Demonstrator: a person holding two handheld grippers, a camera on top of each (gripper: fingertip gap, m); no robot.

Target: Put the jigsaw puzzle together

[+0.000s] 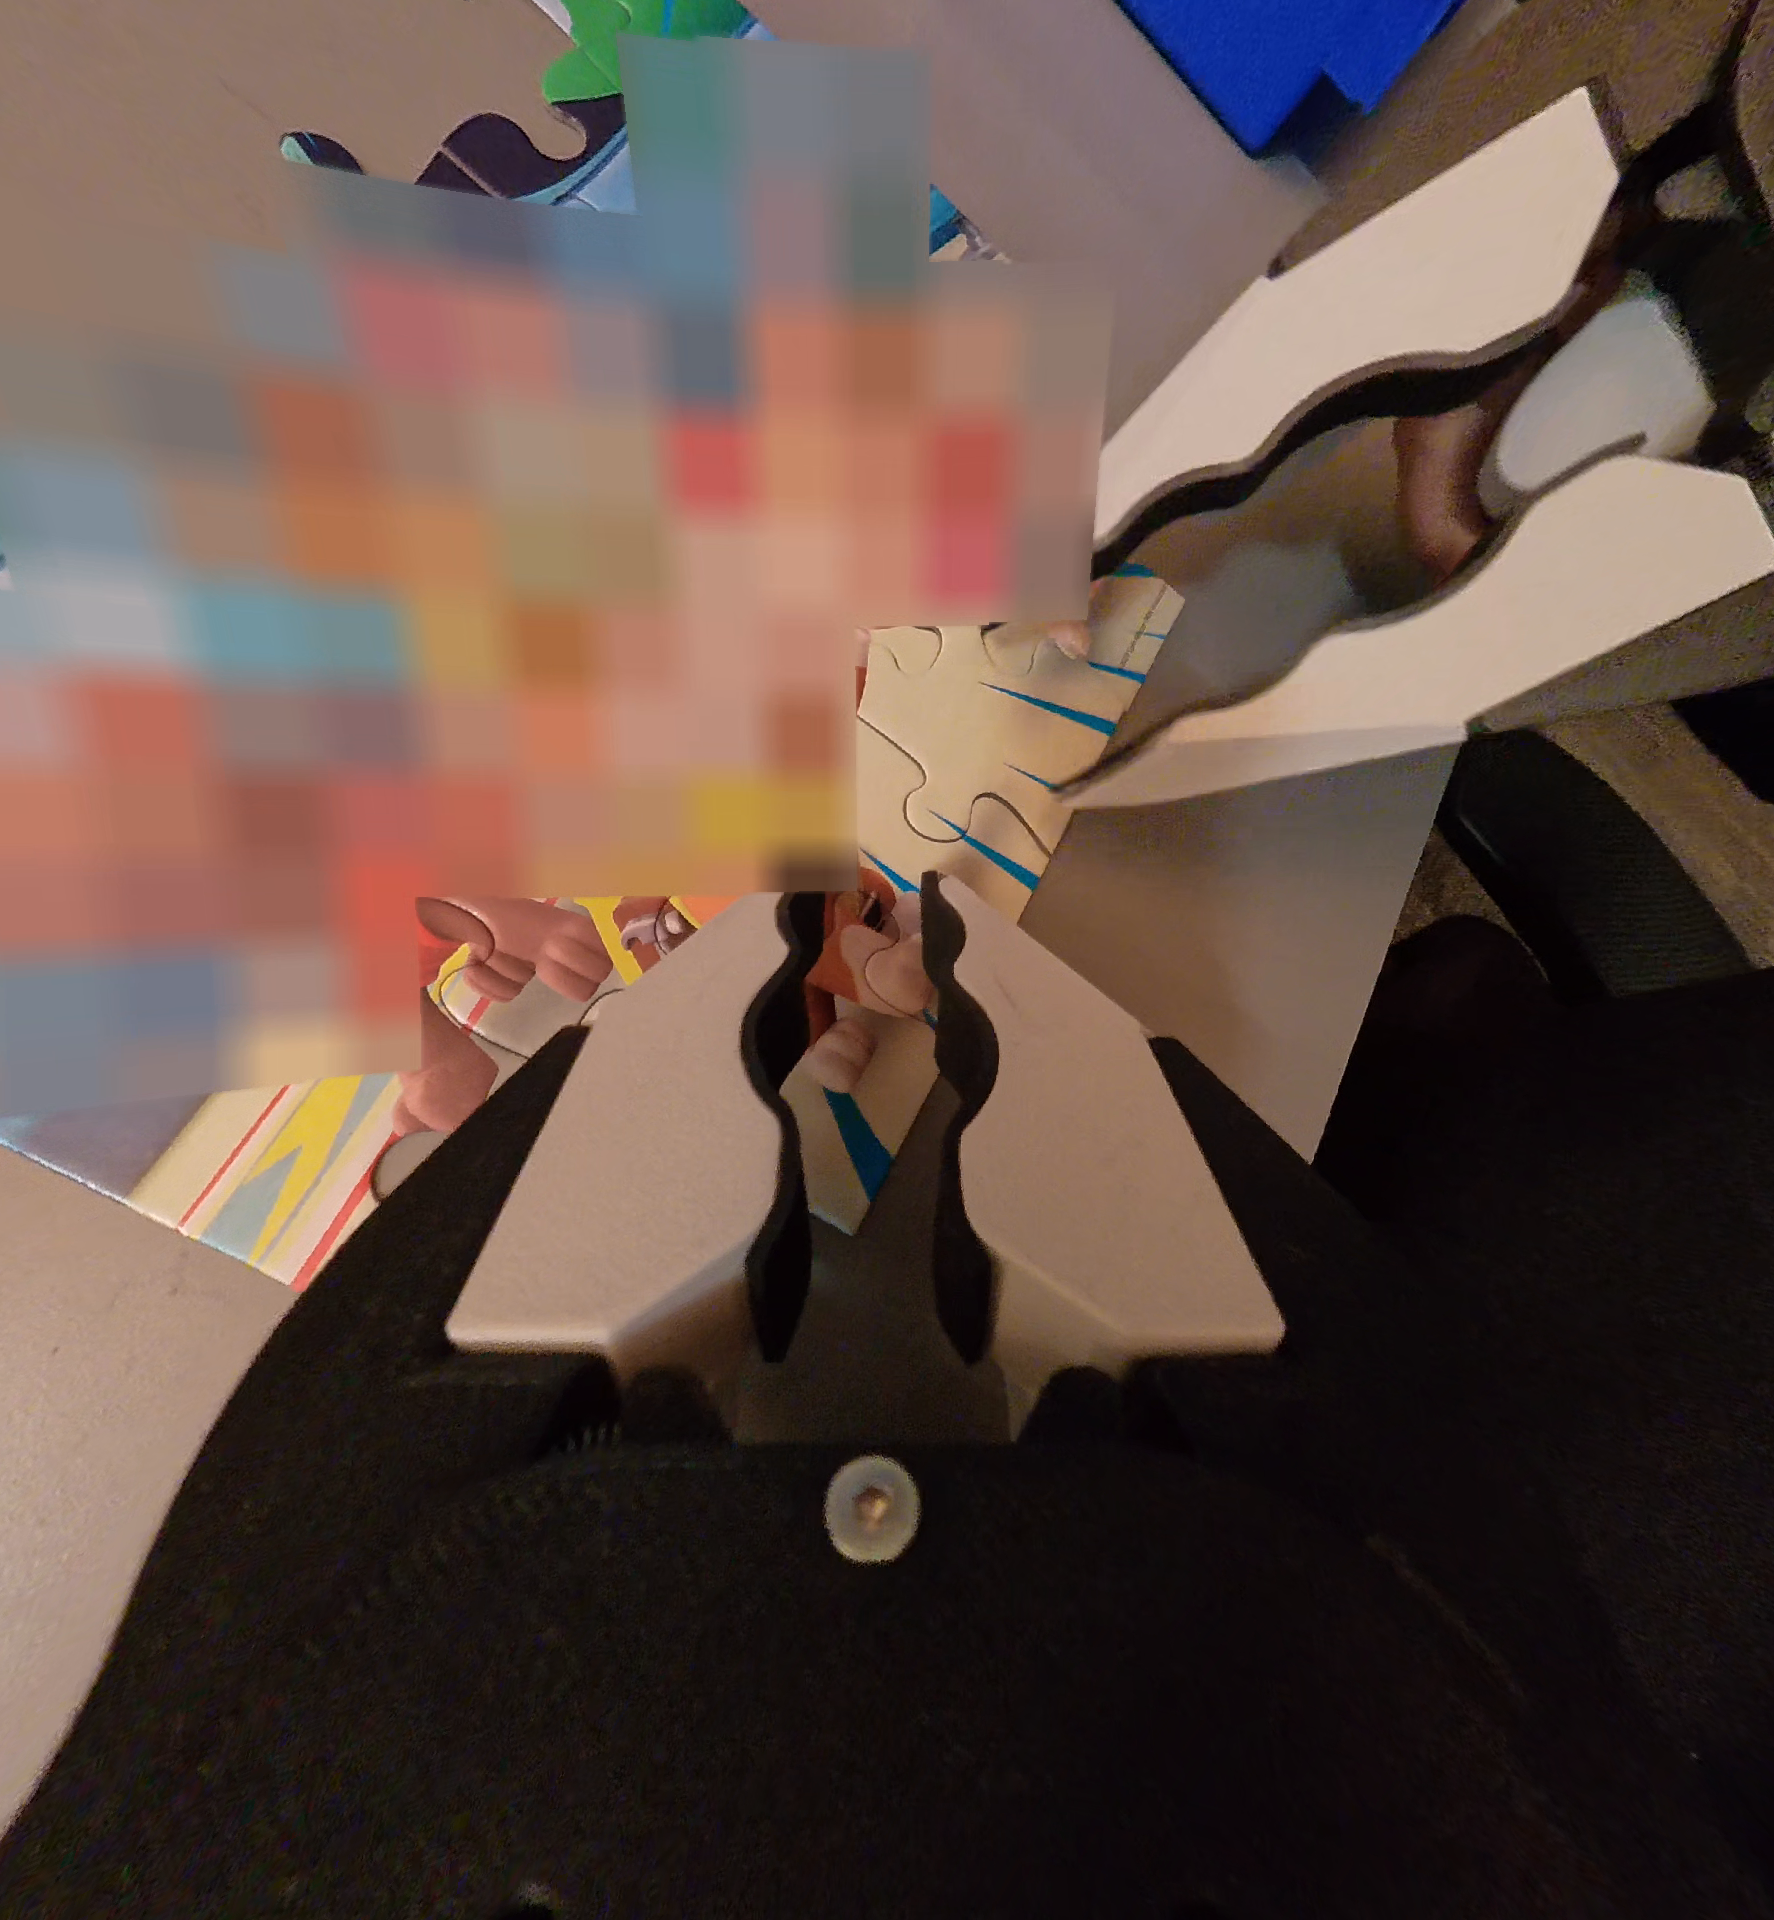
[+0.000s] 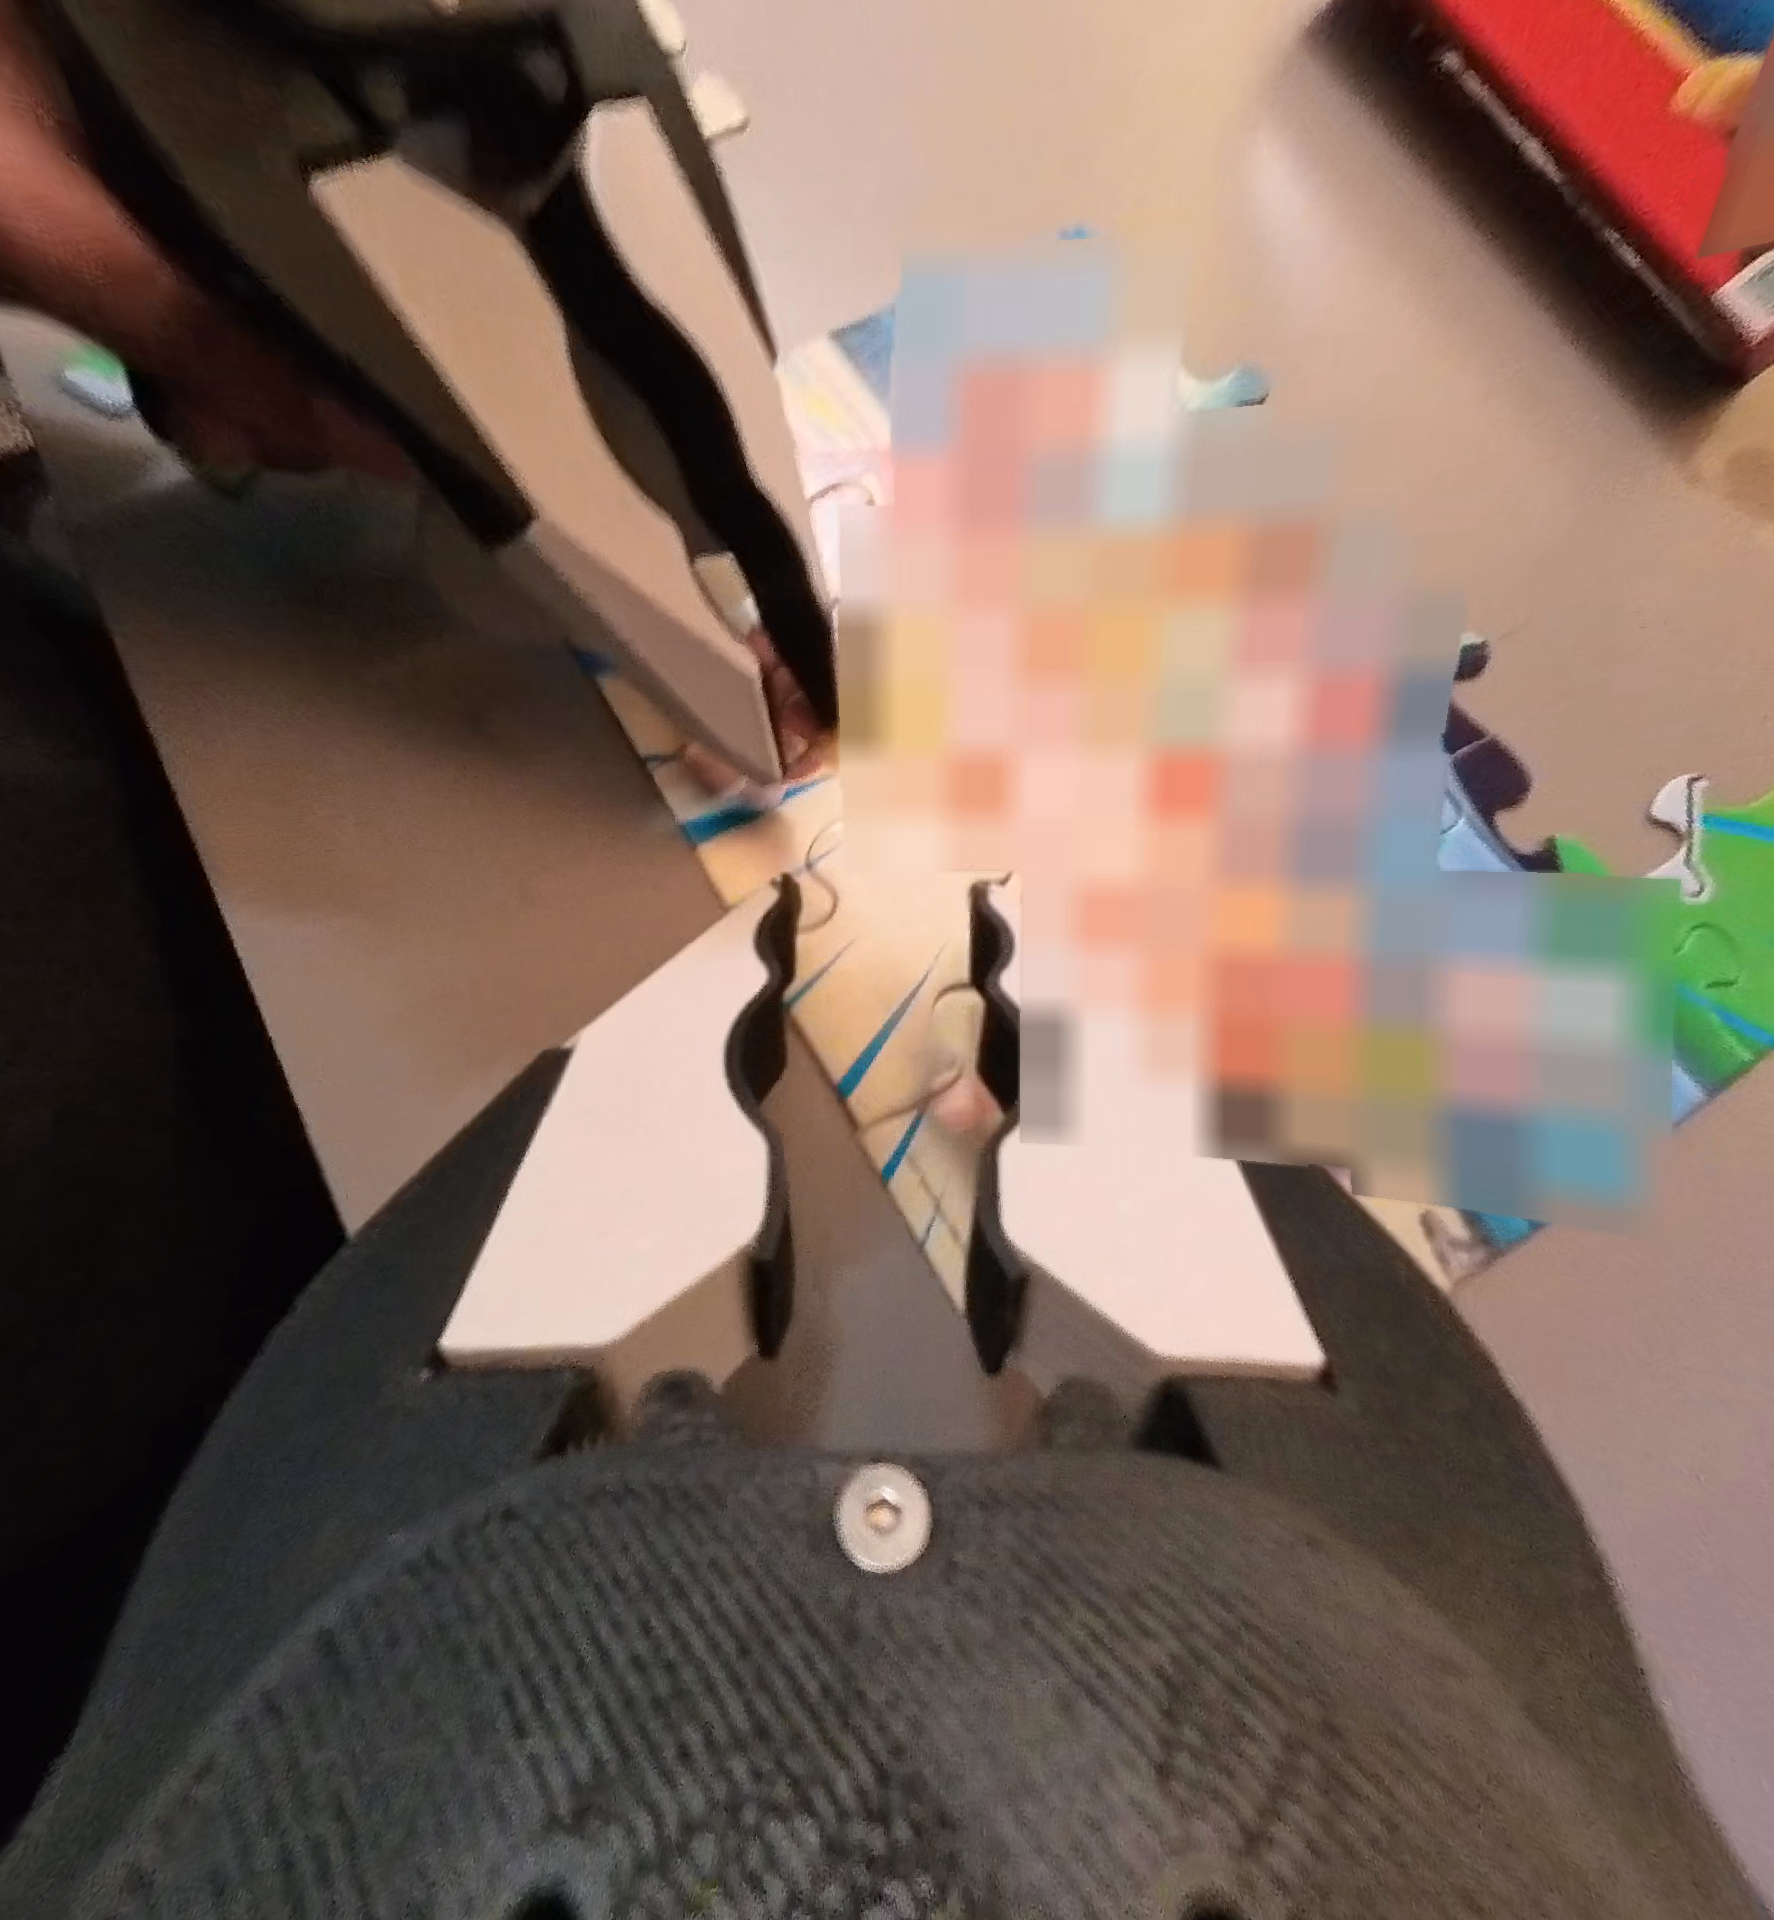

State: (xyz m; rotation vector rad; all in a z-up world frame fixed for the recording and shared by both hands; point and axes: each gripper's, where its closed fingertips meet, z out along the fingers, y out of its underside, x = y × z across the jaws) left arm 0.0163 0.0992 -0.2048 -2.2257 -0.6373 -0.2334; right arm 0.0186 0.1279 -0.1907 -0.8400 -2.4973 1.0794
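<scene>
A colourful jigsaw puzzle (image 1: 966, 748) lies flat on a grey table (image 1: 1226, 987). Much of it is hidden by mosaic patches. My left gripper (image 1: 862, 914) stands over the puzzle's near corner with its pads a little apart. The puzzle's picture shows through the gap and nothing is held. In the right wrist view the left gripper (image 2: 795, 727) points down with its tips at the puzzle surface. My right gripper (image 2: 883, 894) is open over the pale, blue-streaked edge of the puzzle (image 2: 883, 1018) and holds nothing. It also shows in the left wrist view (image 1: 1101, 675), tips at that edge.
A blue box (image 1: 1257, 62) stands at the table's far side. A red box (image 2: 1589, 135) sits at the upper right. Green pieces (image 2: 1756, 935) form the puzzle's far end. The table edge (image 1: 1382, 987) runs close by, with dark floor and a chair beyond. The gap from one gripper's tips to the other's is roughly 4 centimetres.
</scene>
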